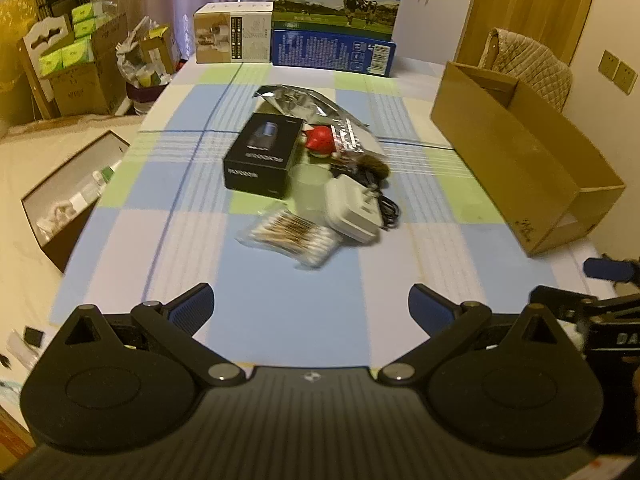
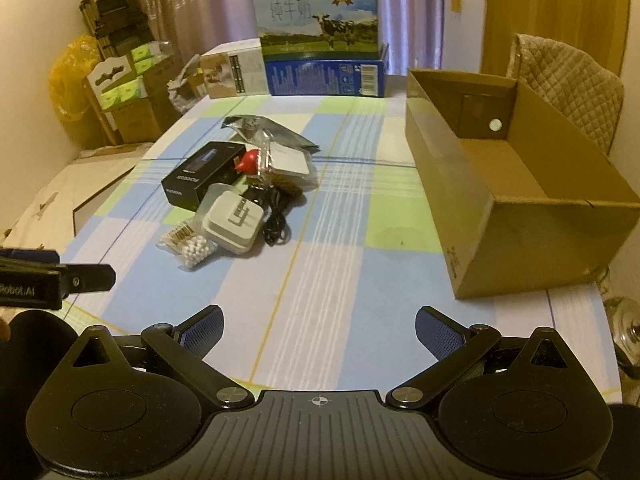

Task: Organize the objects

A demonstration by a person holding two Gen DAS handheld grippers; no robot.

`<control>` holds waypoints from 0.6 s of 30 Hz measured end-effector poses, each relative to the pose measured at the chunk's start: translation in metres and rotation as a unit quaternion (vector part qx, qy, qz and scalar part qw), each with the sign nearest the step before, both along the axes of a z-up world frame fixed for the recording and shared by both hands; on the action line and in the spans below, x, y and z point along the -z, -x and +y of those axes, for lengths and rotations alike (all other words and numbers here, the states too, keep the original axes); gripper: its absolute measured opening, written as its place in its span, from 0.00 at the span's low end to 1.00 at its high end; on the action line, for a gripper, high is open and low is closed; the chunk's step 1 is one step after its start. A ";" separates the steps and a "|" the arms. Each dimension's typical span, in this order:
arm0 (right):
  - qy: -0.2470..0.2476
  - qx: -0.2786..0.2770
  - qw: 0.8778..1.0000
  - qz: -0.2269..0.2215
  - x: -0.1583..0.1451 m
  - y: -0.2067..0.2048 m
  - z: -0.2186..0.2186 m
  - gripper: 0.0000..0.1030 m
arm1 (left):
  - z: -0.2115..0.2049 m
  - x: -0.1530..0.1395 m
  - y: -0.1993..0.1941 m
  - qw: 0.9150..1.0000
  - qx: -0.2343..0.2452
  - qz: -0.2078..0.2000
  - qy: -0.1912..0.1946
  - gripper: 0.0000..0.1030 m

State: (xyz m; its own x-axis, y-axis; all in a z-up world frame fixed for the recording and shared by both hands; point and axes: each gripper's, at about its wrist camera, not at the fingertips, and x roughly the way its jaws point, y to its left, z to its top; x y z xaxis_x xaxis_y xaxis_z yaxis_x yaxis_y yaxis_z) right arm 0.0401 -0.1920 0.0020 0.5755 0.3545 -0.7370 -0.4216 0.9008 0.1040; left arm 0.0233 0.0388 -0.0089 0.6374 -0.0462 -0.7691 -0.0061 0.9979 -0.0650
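At the bottom of the left wrist view, the left gripper (image 1: 311,306) hangs with its blue-padded fingers (image 1: 192,308) spread wide and nothing between them, above the checked tablecloth (image 1: 280,288). The right gripper (image 2: 319,330) fills the bottom of its own view in the same way, jaws apart and empty; its tip shows at the right edge of the left view.

Just beyond, at the centre of the frame, lies a loose heap of small items. Nearest is a clear packet of cotton swabs (image 1: 294,236), touching a white plug adapter (image 1: 354,210) to its right. A coiled black cable (image 2: 276,216) trails from behind the adapter. A translucent plastic cup (image 1: 310,186) stands between the adapter and a black product box (image 1: 262,156). Behind these sit a small red figurine (image 1: 320,140), a clear bag holding a white card (image 2: 286,164) and a crumpled silver foil pouch (image 1: 292,102).

On the right of the frame, well apart from the heap, an open cardboard box (image 2: 480,184) stands empty on the table.

At the far end, upper centre, a milk carton case (image 2: 320,20) printed with a cow rests on a blue box (image 2: 324,76), beside a beige box (image 2: 234,72). A quilted chair back (image 2: 568,76) rises behind the cardboard box at upper right.
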 end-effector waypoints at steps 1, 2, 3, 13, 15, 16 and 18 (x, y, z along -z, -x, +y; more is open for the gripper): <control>-0.002 -0.009 1.000 -0.002 0.000 -0.002 0.002 0.97 | 0.003 0.001 -0.003 1.000 0.001 0.001 -0.004 0.99; -0.004 -0.017 1.000 -0.004 0.001 -0.003 0.005 0.97 | 0.006 0.002 -0.007 1.000 0.002 0.002 -0.007 0.99; -0.005 -0.027 1.000 -0.007 0.001 -0.005 0.008 0.97 | 0.009 0.002 -0.011 1.000 0.004 0.003 -0.009 0.99; 0.009 -0.149 0.989 -0.026 0.018 -0.045 0.048 0.93 | 0.037 0.018 -0.054 0.994 0.098 0.019 -0.036 0.99; 0.021 -0.179 0.983 -0.029 0.024 -0.058 0.058 0.91 | 0.041 0.023 -0.065 0.991 0.123 0.024 -0.040 0.99; 0.024 -0.191 0.981 -0.030 0.027 -0.062 0.061 0.90 | 0.043 0.025 -0.070 0.990 0.134 0.025 -0.042 0.99; 0.035 -0.224 0.973 -0.033 0.034 -0.074 0.071 0.89 | 0.044 0.029 -0.081 0.986 0.161 0.023 -0.045 0.99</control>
State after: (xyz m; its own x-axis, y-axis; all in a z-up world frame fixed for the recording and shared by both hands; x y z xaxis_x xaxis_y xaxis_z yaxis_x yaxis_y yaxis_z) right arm 0.1139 -0.1211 -0.0324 0.4211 0.5308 -0.7354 -0.7777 0.6286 0.0084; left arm 0.1039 0.0825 -0.0376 0.5648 -0.1706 -0.8074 0.3117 0.9500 0.0173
